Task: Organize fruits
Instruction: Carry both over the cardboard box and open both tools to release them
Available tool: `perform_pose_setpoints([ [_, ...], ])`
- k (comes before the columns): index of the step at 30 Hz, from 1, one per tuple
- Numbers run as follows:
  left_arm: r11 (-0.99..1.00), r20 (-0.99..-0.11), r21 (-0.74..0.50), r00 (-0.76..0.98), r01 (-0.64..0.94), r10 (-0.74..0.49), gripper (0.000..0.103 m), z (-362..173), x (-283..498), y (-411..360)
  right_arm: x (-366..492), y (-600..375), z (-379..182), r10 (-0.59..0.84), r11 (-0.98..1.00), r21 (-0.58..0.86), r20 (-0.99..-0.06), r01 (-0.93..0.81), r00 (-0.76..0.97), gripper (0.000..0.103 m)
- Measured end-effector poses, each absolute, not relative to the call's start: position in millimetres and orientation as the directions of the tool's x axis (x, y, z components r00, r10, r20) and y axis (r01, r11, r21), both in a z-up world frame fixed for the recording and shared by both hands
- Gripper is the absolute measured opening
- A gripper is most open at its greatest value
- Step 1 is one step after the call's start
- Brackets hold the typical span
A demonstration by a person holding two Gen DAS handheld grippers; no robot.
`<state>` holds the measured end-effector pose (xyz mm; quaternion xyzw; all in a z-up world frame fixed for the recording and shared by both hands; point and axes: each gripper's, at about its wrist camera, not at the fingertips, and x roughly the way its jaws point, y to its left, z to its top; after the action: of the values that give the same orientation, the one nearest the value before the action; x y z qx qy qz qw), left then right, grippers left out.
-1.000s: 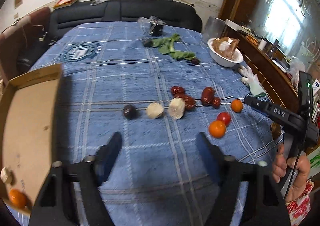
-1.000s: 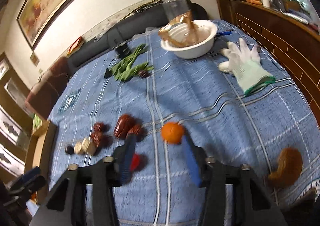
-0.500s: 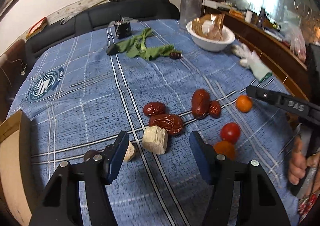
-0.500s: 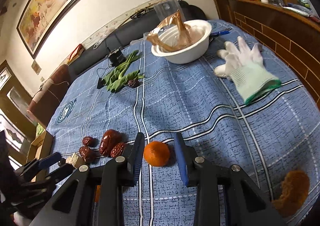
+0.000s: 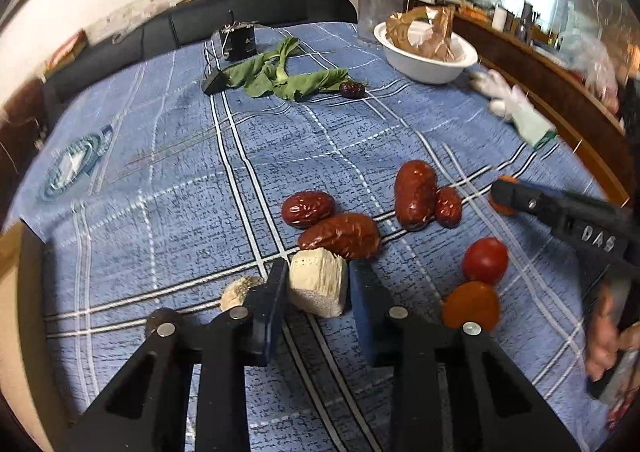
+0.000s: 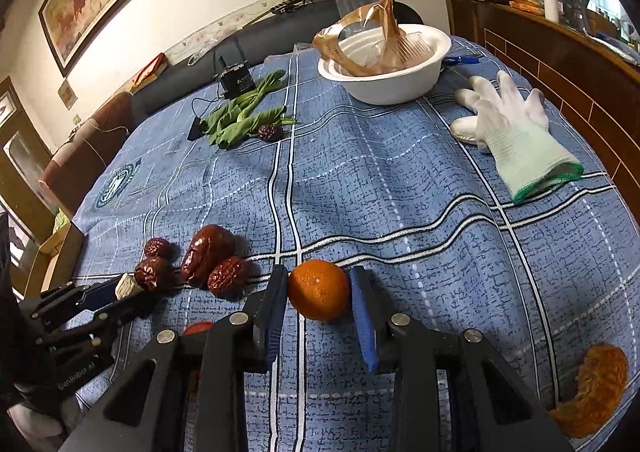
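Sitting low centre in each wrist view, the pale chunk (image 5: 318,284) is pinched in the just-closed left gripper (image 5: 318,292), and the small orange (image 6: 319,289) fills the narrowed right gripper (image 6: 319,304).

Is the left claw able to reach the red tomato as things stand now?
Probably not right away. The left claw is closed on a pale chunk. The tomato lies uncovered off to its right, beside an orange fruit, so only its load hinders it.
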<state>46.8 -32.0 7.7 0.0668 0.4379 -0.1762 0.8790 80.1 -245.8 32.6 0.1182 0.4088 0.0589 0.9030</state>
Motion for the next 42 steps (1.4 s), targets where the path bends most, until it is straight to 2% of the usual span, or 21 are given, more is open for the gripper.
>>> perform_pose_setpoints([
  [8,0.939,-0.775,-0.070,0.575,0.338,-0.265,0.029,11.8,46.1,-27.3,74.7,-245.9,36.6,0.189,0.967,0.253,-0.709,-0.005,0.679,0.033],
  [13,0.947,-0.735,-0.077,0.624,0.312,-0.265,0.029,37.8,27.3,-15.7,71.1,-247.9,37.6,0.184,0.966,0.259,-0.700,0.005,0.690,0.033],
  [20,0.967,-0.682,-0.174,0.685,0.185,-0.254,0.029,76.5,-28.4,56.0,56.2,-231.0,55.7,0.184,0.972,0.232,-0.670,-0.032,0.720,0.033],
  [24,0.988,-0.677,-0.155,0.725,0.024,-0.124,0.029,88.5,-64.6,123.9,34.9,-193.0,83.9,0.301,0.948,0.281,-0.632,-0.151,0.714,0.033],
  [30,0.968,-0.707,-0.088,0.699,-0.236,0.106,0.030,77.1,-94.8,210.9,5.5,-85.4,110.5,0.524,0.850,0.327,-0.612,-0.413,0.593,0.034],
  [36,0.929,-0.734,-0.153,0.668,-0.336,0.121,0.030,61.0,-108.9,263.2,-19.3,22.1,98.3,0.640,0.732,0.345,-0.644,-0.588,0.419,0.034],
  [42,0.908,-0.755,-0.231,0.653,-0.349,0.059,0.030,50.8,-95.4,297.3,-26.5,91.4,77.1,0.636,0.681,0.304,-0.696,-0.666,0.333,0.034],
])
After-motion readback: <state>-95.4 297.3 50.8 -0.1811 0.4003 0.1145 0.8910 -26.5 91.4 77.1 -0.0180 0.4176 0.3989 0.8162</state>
